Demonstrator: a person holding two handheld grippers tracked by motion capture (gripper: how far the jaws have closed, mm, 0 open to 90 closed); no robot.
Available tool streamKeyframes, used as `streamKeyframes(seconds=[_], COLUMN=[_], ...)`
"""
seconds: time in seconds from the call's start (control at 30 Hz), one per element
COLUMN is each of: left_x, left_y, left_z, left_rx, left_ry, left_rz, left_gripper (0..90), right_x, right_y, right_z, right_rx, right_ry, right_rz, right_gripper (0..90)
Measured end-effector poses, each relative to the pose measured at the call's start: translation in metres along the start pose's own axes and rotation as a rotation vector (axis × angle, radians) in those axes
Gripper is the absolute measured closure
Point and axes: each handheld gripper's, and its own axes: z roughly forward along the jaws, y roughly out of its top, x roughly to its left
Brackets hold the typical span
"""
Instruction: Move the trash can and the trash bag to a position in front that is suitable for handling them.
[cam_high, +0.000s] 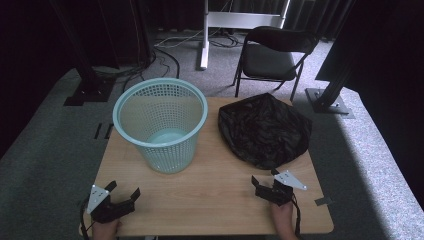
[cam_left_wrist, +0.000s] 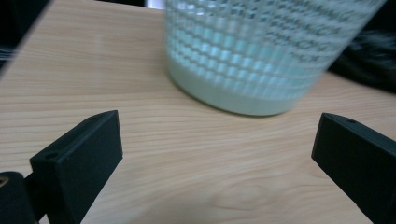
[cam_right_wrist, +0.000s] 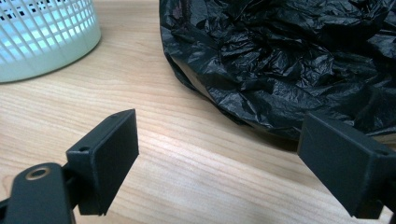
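A pale green mesh wastebasket (cam_high: 162, 125) stands upright on the left half of the wooden table (cam_high: 215, 200). A crumpled black plastic bag (cam_high: 264, 129) lies in a heap on the right half. My left gripper (cam_high: 123, 190) rests open near the front left corner, pointing toward the basket (cam_left_wrist: 252, 51), with nothing between its jaws. My right gripper (cam_high: 265, 179) is open near the front right, just short of the bag (cam_right_wrist: 289, 60), jaws empty. The basket's base (cam_right_wrist: 42, 37) shows at the far left of the right gripper view.
A black folding chair (cam_high: 272, 55) stands behind the table. White desk legs (cam_high: 205, 35) and cables lie on the grey carpet beyond. Black frame posts (cam_high: 332, 85) flank the table. A small grey tab (cam_high: 322, 201) sits at the table's right front edge.
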Motion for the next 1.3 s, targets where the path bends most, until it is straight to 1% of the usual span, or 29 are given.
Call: streamKeyframes(seconds=[0.03,0.07,0.1,0.13,0.17,0.2,0.23,0.27,0.3,0.37,0.5,0.53,0.57,0.6,0.63,0.67,0.73,0.8,0.87,0.9,0.97,1.0,1.03,1.07,1.1,1.17,1.2,1.23,1.3], left_x=[0.002,0.004,0.006,0.006,0.006,0.007,0.008,0.009,0.010,0.014,0.020,0.021,0.023,0.025,0.027,0.029,0.035,0.040,0.043,0.045,0.047,0.047,0.049,0.050,0.052,0.056,0.057,0.060,0.065], left_y=[-0.001,-0.001,0.000,0.001,0.001,0.002,0.003,0.004,0.005,0.007,0.011,0.012,0.014,0.015,0.018,0.021,0.029,0.039,0.048,0.053,0.062,0.066,0.071,0.075,0.079,0.088,0.091,0.094,0.100], left_z=[0.001,0.002,0.002,0.003,0.004,0.005,0.006,0.008,0.009,0.013,0.020,0.023,0.025,0.027,0.030,0.032,0.038,0.044,0.051,0.056,0.062,0.065,0.067,0.070,0.073,0.077,0.080,0.081,0.086], left_rx=[0.007,0.012,0.020,0.019,0.028,0.037,0.040,0.046,0.057,0.060,0.074,0.077,0.075,0.069,0.068,0.068,0.054,0.050,0.055,0.057,0.059,0.057,0.057,0.047,0.045,0.049,0.040,0.044,0.035], left_ry=[0.011,0.008,0.007,0.016,0.027,0.029,0.031,0.043,0.057,0.058,0.079,0.087,0.090,0.085,0.095,0.111,0.116,0.120,0.131,0.137,0.148,0.158,0.162,0.161,0.170,0.174,0.185,0.185,0.197], left_rz=[-0.003,-0.015,-0.019,-0.009,0.004,0.008,0.006,0.006,0.003,-0.012,-0.009,-0.015,-0.026,-0.040,-0.043,-0.038,-0.064,-0.081,-0.071,-0.067,-0.057,-0.060,-0.051,-0.063,-0.065,-0.053,-0.060,-0.063,-0.076], left_gripper=[1.9,1.9,1.9,1.9,1.8,1.9,1.9,1.8,1.9,1.9,1.9,1.9,1.9,1.9,1.9,1.9,1.9,1.9,1.9,1.9,1.9,1.9,1.9,1.9,1.9,1.9,1.9,1.9,1.9], right_x=[0.001,0.001,0.002,0.004,0.006,0.008,0.010,0.011,0.012,0.014,0.021,0.023,0.026,0.027,0.029,0.030,0.033,0.038,0.043,0.045,0.049,0.050,0.052,0.055,0.057,0.060,0.061,0.062,0.063], right_y=[0.000,0.000,0.001,0.002,0.003,0.004,0.005,0.005,0.006,0.008,0.018,0.023,0.028,0.033,0.039,0.046,0.061,0.076,0.090,0.097,0.110,0.115,0.121,0.126,0.131,0.144,0.151,0.157,0.167], right_z=[0.000,0.001,0.002,0.005,0.007,0.010,0.014,0.016,0.018,0.020,0.029,0.034,0.039,0.044,0.048,0.053,0.063,0.070,0.076,0.079,0.087,0.092,0.096,0.101,0.107,0.117,0.121,0.125,0.134], right_rx=[0.008,0.017,0.032,0.054,0.074,0.094,0.119,0.142,0.153,0.146,0.127,0.126,0.123,0.111,0.103,0.099,0.088,0.068,0.031,0.023,0.008,0.003,-0.001,-0.004,-0.001,0.005,0.005,0.003,0.000], right_ry=[0.002,0.004,0.010,0.011,0.013,0.012,0.003,-0.002,-0.004,0.000,0.033,0.032,0.016,0.005,-0.002,-0.008,-0.016,-0.027,-0.017,-0.017,-0.013,-0.011,-0.009,-0.012,-0.010,0.000,0.004,-0.008,-0.026], right_rz=[-0.002,-0.006,-0.013,-0.024,-0.035,-0.053,-0.069,-0.080,-0.091,-0.095,-0.064,-0.070,-0.080,-0.078,-0.061,-0.045,-0.027,-0.037,-0.026,-0.023,-0.001,0.013,0.023,0.027,0.033,0.051,0.054,0.051,0.053], right_gripper=[11.9,12.9,13.0,13.0,13.0,13.0,13.0,13.0,13.0,12.9,13.0,13.0,13.0,13.0,13.0,13.0,13.1,13.5,13.4,13.4,13.4,13.4,13.4,13.4,13.4,13.4,13.4,13.4,13.4])
